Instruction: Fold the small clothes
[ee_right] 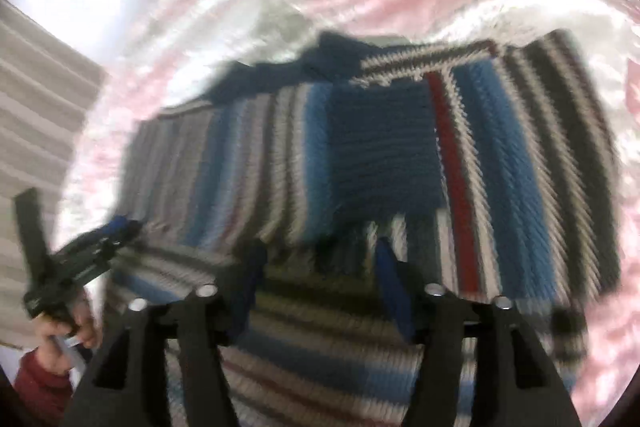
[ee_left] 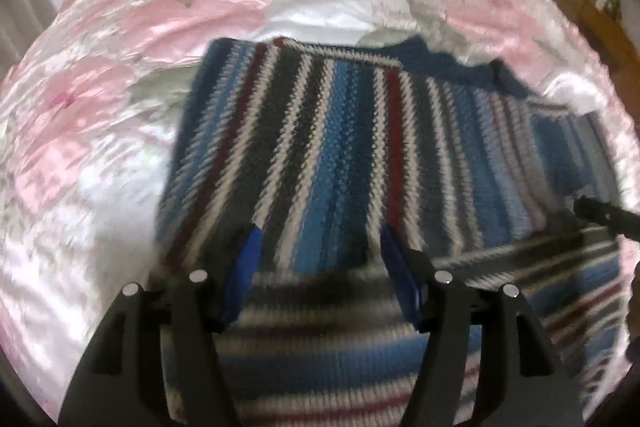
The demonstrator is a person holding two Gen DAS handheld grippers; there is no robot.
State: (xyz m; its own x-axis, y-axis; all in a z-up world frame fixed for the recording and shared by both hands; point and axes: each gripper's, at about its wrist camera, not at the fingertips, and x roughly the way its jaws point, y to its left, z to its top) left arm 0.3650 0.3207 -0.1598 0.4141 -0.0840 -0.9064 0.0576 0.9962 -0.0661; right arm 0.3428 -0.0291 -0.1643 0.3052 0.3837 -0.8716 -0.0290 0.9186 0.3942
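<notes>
Black arms of the left tongs [ee_left: 320,247] are filling the bottom of the left wrist view, their blue fingers [ee_left: 248,267] standing well apart with nothing between them. They are hovering over the striped sweater [ee_left: 320,131], which is lying on a bed under a glossy pink and white floral bedspread [ee_left: 120,39]. Whether the fingertips are touching the knit cannot be told, as both views are blurred.

The sweater is banded in blue, dark grey, white and dark red. Its body is spreading away from the left tongs, the stripes running lengthwise, while a folded part nearest the camera is showing stripes running crosswise. A dark blue edge is lying along the far side of the sweater.

Over the same sweater [ee_right: 500,167], the right tongs [ee_right: 320,259] are also gaping wide, blue fingers [ee_right: 394,291] parted and gripping nothing. A plain dark blue patch [ee_right: 380,147] is sitting on the sweater just beyond them. In the right wrist view the left tongs [ee_right: 120,227] are appearing at the sweater's left edge, held by a hand [ee_right: 76,323] with a dark red sleeve [ee_right: 40,387] behind it. In the left wrist view the tip of the right tongs [ee_left: 604,215] is showing at the sweater's right edge.
</notes>
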